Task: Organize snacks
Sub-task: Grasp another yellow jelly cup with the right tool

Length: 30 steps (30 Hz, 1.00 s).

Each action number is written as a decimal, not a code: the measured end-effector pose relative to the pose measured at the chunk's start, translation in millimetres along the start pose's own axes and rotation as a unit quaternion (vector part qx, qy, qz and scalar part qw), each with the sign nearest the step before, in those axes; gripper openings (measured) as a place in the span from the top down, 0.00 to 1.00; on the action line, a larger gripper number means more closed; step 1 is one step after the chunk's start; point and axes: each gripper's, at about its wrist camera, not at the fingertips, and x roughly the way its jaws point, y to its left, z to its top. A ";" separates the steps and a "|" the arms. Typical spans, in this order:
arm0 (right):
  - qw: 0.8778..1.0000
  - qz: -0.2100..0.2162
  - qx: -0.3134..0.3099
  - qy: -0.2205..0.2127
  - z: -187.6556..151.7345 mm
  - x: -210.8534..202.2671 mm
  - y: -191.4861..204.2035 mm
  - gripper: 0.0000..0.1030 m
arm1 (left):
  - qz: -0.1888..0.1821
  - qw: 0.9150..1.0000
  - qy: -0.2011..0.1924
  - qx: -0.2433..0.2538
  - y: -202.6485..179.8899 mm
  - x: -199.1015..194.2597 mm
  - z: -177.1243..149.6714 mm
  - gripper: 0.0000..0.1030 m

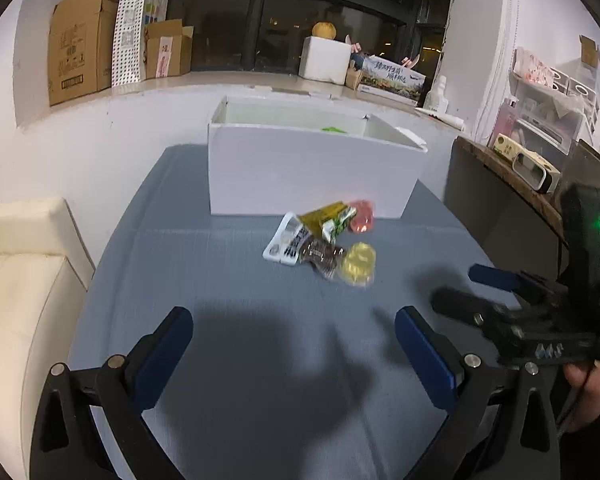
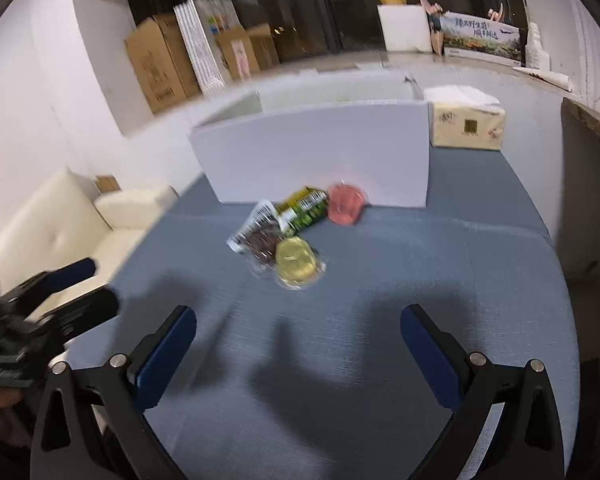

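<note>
A cream sofa (image 1: 24, 264) sits to the left of the blue-grey counter (image 1: 228, 280), and a pack of tissues (image 2: 466, 122) lies on the counter's far right corner. Along the window ledge (image 1: 220, 78) stand brown cardboard boxes (image 1: 80, 44), a spotted paper bag (image 1: 134, 28), a white foam box (image 1: 326, 58) with an orange fruit (image 1: 324, 30) on top, and a printed carton (image 1: 392, 78). A dark wooden side table (image 1: 496, 192) with clear storage drawers (image 1: 548, 108) stands at the right.

White walls (image 1: 80, 152) rise to a ledge (image 1: 204, 80) under dark windows (image 1: 284, 28) at the top of the frame, cardboard boxes (image 1: 80, 44) upper left, a cream sofa (image 1: 24, 264) lower left, a dark shelf (image 1: 500, 168) at right.
</note>
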 end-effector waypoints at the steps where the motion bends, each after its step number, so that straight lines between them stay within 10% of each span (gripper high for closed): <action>1: 1.000 0.005 0.007 -0.001 1.2 4.0 -1.1 0.00 | 0.001 1.000 0.001 -0.004 1.1 -1.1 -2.3 0.00; 13: 0.998 -0.026 -0.002 0.052 27.1 86.4 2.5 0.03 | 0.002 1.000 0.010 -0.020 12.9 -13.6 -19.8 0.00; 22: 0.996 -0.057 -0.038 0.061 33.0 106.2 18.4 0.61 | 0.016 0.999 0.018 -0.030 28.5 -12.8 -26.9 0.00; 30: 0.996 -0.054 -0.044 0.051 29.0 101.6 21.3 0.65 | 0.013 1.000 0.018 -0.022 25.2 -10.9 -25.5 0.00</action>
